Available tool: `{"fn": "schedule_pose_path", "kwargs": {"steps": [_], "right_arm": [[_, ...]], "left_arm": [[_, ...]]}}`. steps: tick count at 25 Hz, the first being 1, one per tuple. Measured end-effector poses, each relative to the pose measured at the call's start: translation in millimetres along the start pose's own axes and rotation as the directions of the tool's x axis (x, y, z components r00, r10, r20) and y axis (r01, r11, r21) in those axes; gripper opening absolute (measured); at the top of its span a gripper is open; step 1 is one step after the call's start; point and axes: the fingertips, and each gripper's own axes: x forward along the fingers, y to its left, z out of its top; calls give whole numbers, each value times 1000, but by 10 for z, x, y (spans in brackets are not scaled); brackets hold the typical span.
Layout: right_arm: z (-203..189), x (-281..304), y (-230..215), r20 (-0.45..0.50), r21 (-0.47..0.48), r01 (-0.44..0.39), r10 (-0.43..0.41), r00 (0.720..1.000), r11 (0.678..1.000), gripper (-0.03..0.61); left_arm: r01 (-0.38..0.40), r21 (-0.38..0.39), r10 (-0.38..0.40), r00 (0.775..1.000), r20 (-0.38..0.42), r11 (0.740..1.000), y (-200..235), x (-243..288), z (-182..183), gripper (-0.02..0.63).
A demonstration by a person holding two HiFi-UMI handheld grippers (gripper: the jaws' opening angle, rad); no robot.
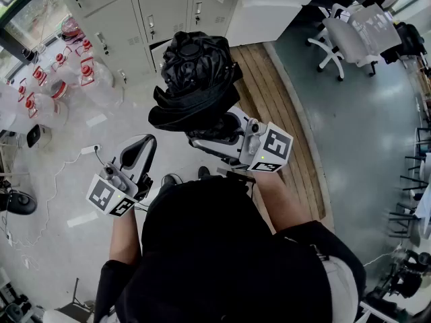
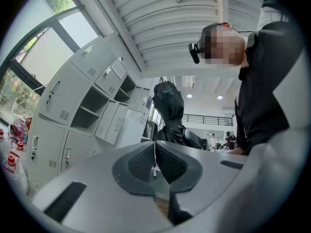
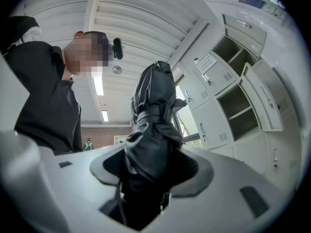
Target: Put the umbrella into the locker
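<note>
Facing lockers (image 3: 228, 106), right gripper (image 3: 150, 168) fingers (image 3: 186, 167) clasp folded umbrella (image 3: 153, 110); left gripper (image 2: 155, 164) fingers (image 2: 141, 164) closed.

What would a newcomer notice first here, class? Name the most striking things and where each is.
The bundled black umbrella stands upright at the centre of the head view, clamped in the right gripper. Beyond it runs a wall of grey lockers, some open. The left gripper, lower left, is shut and empty.
</note>
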Motion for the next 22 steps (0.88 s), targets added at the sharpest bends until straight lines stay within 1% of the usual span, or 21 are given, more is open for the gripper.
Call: {"fn": "schedule_pose_path", "kwargs": {"steps": [6,9,12,15,18,22], "right_arm": [[-13,-223,-31,-1,14,0,0,1000,1000,249],[-5,-373,-78,-9,19,2,-1,1000,1000,250],[-81,-403,-121,-28,30,7,-6,1000,1000,251],[-118,-539,-175,-34,64,0,2,999,998,252],[-144,-705,-263,-46,78,-2,5,999,997,253],[-200,-846,-354,-54,112,-14,21,998,994,253]], "left_arm": [[22,-8,-22,1000,-20,1000,-166,238,-135,20],[11,-3,-11,1000,-29,1000,-269,375,-179,19],[-11,-1,11,999,-48,1000,-265,377,-228,19],[-45,-7,44,997,-62,999,-306,428,-307,18],[-95,-15,94,993,-64,995,-325,468,-389,18],[-181,2,181,980,-87,983,-212,372,-422,19]]}}
